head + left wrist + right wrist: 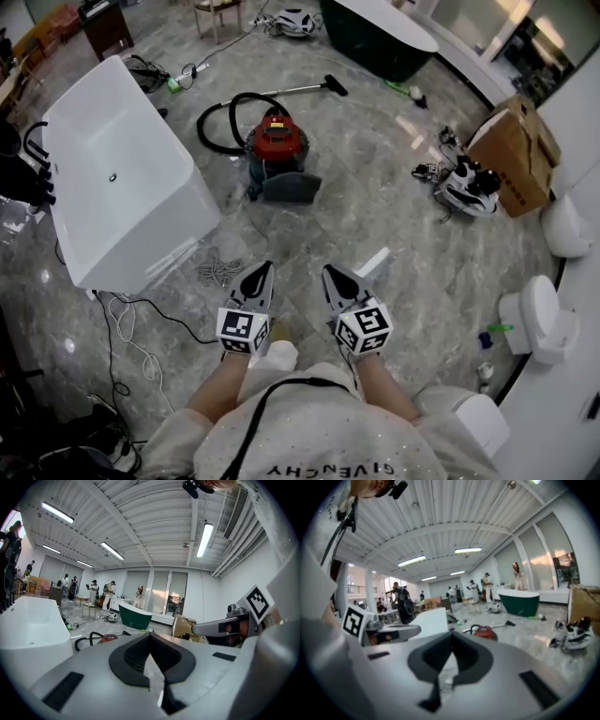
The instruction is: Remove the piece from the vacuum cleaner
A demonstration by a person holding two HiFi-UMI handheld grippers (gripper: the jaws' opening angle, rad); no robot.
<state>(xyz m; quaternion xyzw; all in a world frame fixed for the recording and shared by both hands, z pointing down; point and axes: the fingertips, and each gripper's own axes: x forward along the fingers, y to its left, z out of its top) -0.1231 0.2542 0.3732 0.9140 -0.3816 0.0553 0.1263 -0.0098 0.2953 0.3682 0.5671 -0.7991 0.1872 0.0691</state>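
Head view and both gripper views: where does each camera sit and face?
Head view: on the head, facing steeply down; left tool, right tool, forearms show.
Left gripper view: on left tool, along shut jaws; right tool visible.
Right gripper view: on right tool, along shut jaws; left tool visible.
All share the vacuum cleaner.

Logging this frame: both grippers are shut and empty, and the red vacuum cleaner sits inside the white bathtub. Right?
Not quite. The head view shows the red vacuum cleaner on the floor beside the white bathtub, not inside it. The left gripper and right gripper are indeed shut and empty.
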